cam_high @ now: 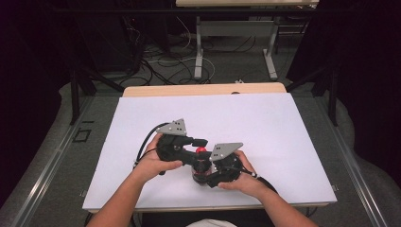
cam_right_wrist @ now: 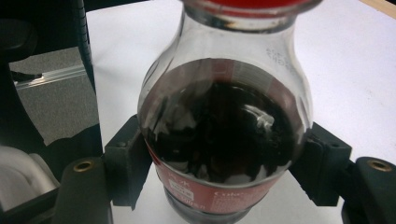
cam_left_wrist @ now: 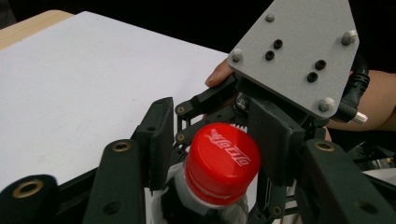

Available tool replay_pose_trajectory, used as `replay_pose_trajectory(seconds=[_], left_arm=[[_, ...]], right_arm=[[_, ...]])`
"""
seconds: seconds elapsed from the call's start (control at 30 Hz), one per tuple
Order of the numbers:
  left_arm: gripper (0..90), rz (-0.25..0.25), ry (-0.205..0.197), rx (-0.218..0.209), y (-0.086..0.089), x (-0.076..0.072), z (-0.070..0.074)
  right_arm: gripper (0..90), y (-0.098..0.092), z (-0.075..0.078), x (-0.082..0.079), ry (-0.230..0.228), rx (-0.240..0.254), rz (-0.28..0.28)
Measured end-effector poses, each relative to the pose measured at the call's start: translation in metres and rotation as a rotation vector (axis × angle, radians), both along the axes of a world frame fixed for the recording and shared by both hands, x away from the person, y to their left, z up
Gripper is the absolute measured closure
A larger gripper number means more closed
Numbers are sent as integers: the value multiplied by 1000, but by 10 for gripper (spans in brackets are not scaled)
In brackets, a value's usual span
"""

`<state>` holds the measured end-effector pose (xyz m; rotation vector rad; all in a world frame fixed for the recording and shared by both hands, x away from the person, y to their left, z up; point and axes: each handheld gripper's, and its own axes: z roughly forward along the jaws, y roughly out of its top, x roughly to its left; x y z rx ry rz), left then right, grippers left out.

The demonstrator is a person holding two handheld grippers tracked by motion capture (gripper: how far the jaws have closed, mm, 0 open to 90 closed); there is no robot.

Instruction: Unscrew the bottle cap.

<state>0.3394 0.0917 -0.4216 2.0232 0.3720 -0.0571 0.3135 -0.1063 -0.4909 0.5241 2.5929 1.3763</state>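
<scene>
A cola bottle is held upright near the front edge of the white table, between the two hands. Its body is clamped by the jaws of the right gripper, pressed against both sides at the label. The red cap is framed by the jaws of the left gripper, set narrow; whether the pads touch the cap cannot be told.
</scene>
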Motion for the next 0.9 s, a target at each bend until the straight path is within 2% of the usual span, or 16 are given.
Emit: replay_pose_trajectory(seconds=[0.17, 0.2, 0.27, 0.3, 0.33, 0.47, 0.57, 0.67, 0.73, 0.83, 0.9], left_arm=[[586, -28, -8, -10, -2, 0, -1], [605, -29, -23, -4, -2, -1, -1], [610, -17, -26, 1, -3, -2, -1], [612, -7, -29, 9, -3, -3, -1], [613, 4, -31, 13, -4, -4, 0], [615, 67, -45, 26, -6, -9, 1], [617, 124, -52, 32, -10, -12, 2], [616, 198, -67, 59, -15, -17, 4], [616, 286, -59, 65, -20, -21, 5], [617, 400, -55, 80, -28, -28, 6], [617, 466, -48, 91, -32, -31, 6]], right_arm=[[294, 1, 0, 0, 5, 0, 11], [295, 1, 0, 0, 6, 0, 10], [295, 1, -1, 0, 5, -3, 9], [295, 1, -1, 1, -10, -6, 17], [295, 1, -1, 0, 0, -5, 8], [295, 1, -1, 1, -3, -5, -3], [295, 0, -1, 1, 1, -8, -18], [295, 0, -1, 2, 0, -3, -41], [295, -1, -1, 3, -5, -5, -57], [295, -2, 0, 3, 3, -10, -73], [295, -2, 0, 3, -9, -19, -88]])
